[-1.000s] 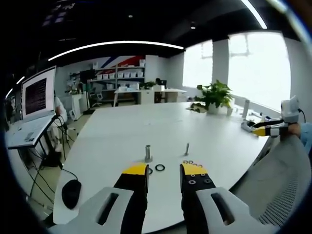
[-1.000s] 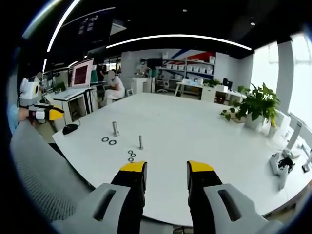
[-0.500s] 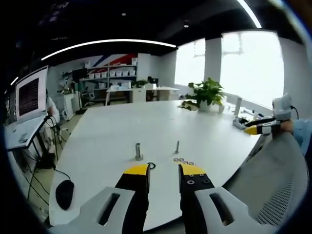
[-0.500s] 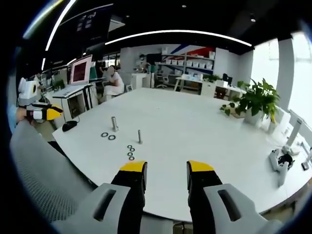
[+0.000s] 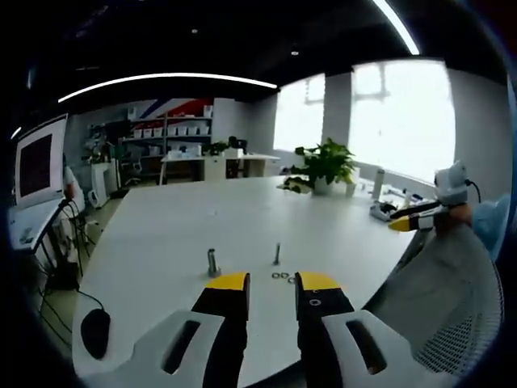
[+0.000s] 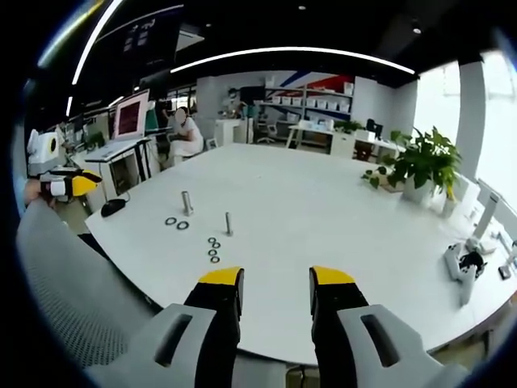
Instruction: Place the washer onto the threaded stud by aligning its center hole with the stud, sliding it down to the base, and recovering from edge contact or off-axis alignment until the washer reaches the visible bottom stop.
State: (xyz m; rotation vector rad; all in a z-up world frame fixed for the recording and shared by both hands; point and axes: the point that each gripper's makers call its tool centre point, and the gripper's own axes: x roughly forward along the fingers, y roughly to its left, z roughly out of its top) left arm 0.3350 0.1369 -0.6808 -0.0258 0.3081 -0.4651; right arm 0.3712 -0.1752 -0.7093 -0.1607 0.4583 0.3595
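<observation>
On the white table [image 5: 186, 226] stand a thick stud [image 5: 212, 263] and a thin threaded stud [image 5: 277, 255], with small washers [image 5: 281, 276] lying just past my jaw tips. My left gripper [image 5: 271, 283] is open and holds nothing, hovering short of the table's near edge. In the right gripper view, the thick stud [image 6: 187, 202] has two dark washers [image 6: 176, 223] beside it, and the thin stud [image 6: 228, 223] has several small washers [image 6: 213, 250] in front. My right gripper [image 6: 276, 279] is open and empty, well back from them.
A mesh chair back [image 6: 73, 299] lies between the grippers and the table. A black mouse [image 6: 113, 207] sits at the table's corner. A potted plant [image 6: 420, 166] and a white device [image 6: 464, 271] stand on the far right side. A person sits at a desk behind.
The left gripper view has pulled back and swung, so the studs look smaller and sit lower left; the larger washers are now behind its jaw. The right gripper view barely shifted. Nothing on the table moved.
</observation>
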